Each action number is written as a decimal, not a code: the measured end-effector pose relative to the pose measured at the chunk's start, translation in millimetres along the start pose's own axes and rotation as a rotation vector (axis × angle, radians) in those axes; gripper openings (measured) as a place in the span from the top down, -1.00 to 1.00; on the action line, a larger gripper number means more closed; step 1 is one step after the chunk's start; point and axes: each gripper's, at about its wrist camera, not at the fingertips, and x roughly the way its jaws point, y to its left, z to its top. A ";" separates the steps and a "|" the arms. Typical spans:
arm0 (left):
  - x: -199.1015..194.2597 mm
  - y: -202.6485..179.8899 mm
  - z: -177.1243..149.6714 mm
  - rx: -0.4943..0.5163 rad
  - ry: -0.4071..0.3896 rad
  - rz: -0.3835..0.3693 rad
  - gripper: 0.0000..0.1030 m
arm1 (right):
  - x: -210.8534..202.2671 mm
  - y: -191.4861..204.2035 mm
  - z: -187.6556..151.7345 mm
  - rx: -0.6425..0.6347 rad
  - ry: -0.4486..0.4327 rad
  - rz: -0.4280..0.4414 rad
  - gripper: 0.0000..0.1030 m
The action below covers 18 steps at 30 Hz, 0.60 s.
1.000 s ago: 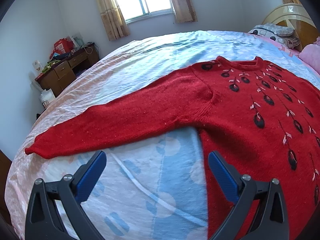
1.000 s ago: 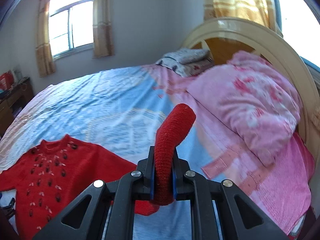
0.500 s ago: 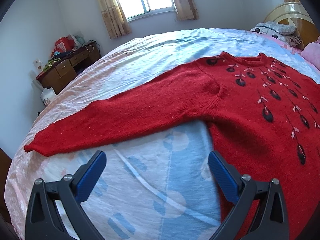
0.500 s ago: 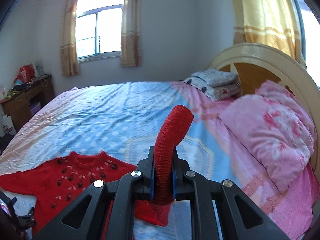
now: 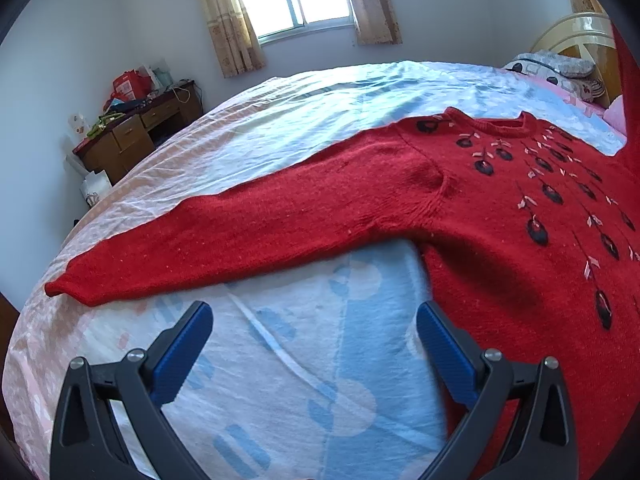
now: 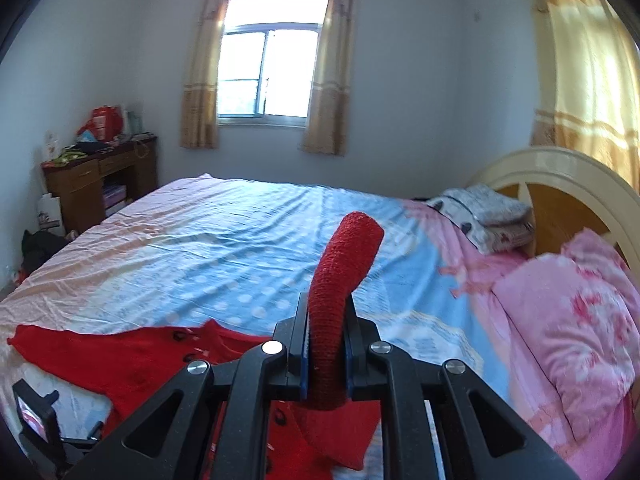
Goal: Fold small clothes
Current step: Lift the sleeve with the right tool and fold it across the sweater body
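A red knitted sweater [image 5: 500,216] with dark leaf-like patches lies flat on the bed, front up. Its left sleeve [image 5: 240,236] stretches out to the left, cuff near the bed's edge. My left gripper [image 5: 314,320] is open and empty, hovering low over the sheet just below that sleeve. My right gripper [image 6: 326,344] is shut on the sweater's right sleeve cuff [image 6: 344,276], which sticks up between the jaws, lifted above the sweater body [image 6: 132,360]. The raised sleeve shows at the left wrist view's right edge [image 5: 628,92].
The bed has a blue, white and pink sheet [image 5: 320,120]. A pink quilt [image 6: 568,320] and folded grey bedding [image 6: 488,216] lie by the cream headboard [image 6: 560,176]. A wooden desk [image 6: 96,184] with clutter stands at the far left wall.
My right gripper has swung left with the sleeve cuff, now facing the window, over the sweater. My left gripper has drifted slightly; the sweater sits further right in its view.
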 end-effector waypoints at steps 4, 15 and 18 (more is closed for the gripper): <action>0.0 1.2 -0.7 -0.006 -0.005 -0.003 -1.00 | 5.5 31.9 4.7 -0.044 -0.008 0.045 0.77; 0.5 3.2 -3.1 -0.022 -0.016 -0.002 -1.00 | 64.7 148.5 -36.5 -0.128 0.085 0.214 0.77; -0.9 2.9 -4.8 -0.021 -0.026 0.007 -1.00 | 90.6 181.0 -65.6 -0.134 0.144 0.255 0.78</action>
